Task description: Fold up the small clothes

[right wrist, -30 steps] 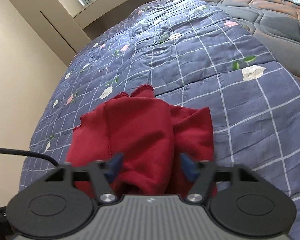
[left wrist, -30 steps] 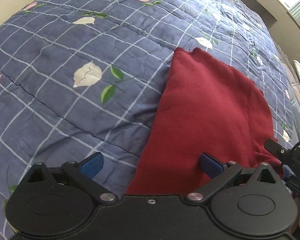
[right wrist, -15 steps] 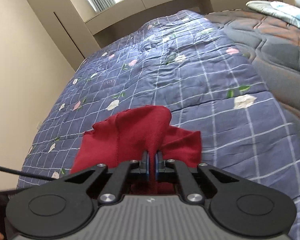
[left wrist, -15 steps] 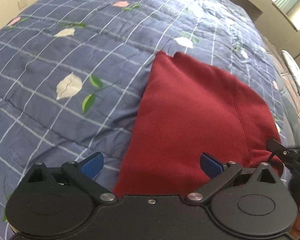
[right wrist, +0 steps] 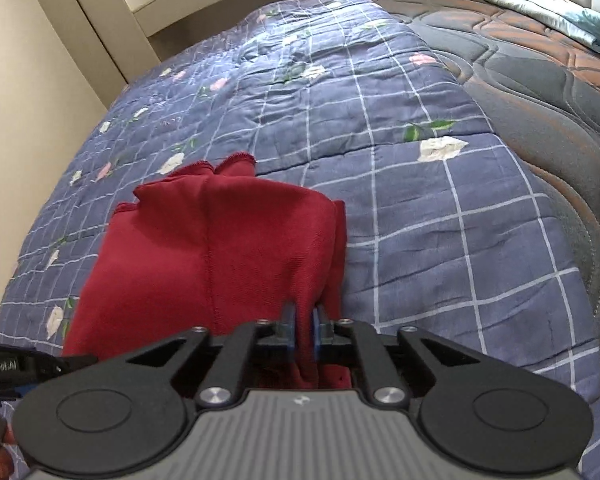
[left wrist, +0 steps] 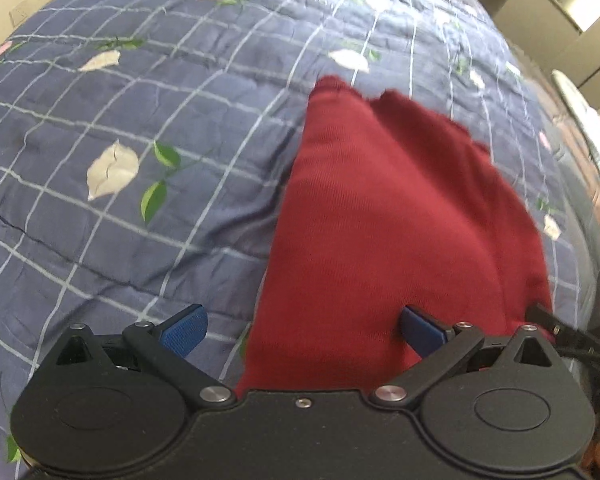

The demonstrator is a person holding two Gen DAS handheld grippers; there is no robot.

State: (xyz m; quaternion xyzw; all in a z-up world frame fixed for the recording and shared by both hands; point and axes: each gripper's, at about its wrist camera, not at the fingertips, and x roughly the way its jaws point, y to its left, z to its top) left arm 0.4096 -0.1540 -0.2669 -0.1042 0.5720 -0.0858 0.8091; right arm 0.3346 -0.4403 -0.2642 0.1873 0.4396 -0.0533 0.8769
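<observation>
A dark red garment (left wrist: 388,232) lies on a blue checked quilt (left wrist: 140,120) with a flower print. My left gripper (left wrist: 304,330) is open, its blue pads wide apart, with the garment's near left edge between them. In the right wrist view my right gripper (right wrist: 304,322) is shut on a fold of the red garment (right wrist: 220,248) at its near right side and lifts that fold off the quilt (right wrist: 420,220). The garment's far hem stays on the quilt.
A brown and grey quilted mattress (right wrist: 548,76) borders the quilt on the right, with a pale patterned pillow (right wrist: 548,4) at its far end. Beige cupboards and a wall (right wrist: 40,60) stand to the left and behind. The other gripper's body (right wrist: 28,364) shows at the lower left.
My right gripper closed on a fold of the red garment and raised it. My left gripper stayed open and shifted right over the garment's near left edge.
</observation>
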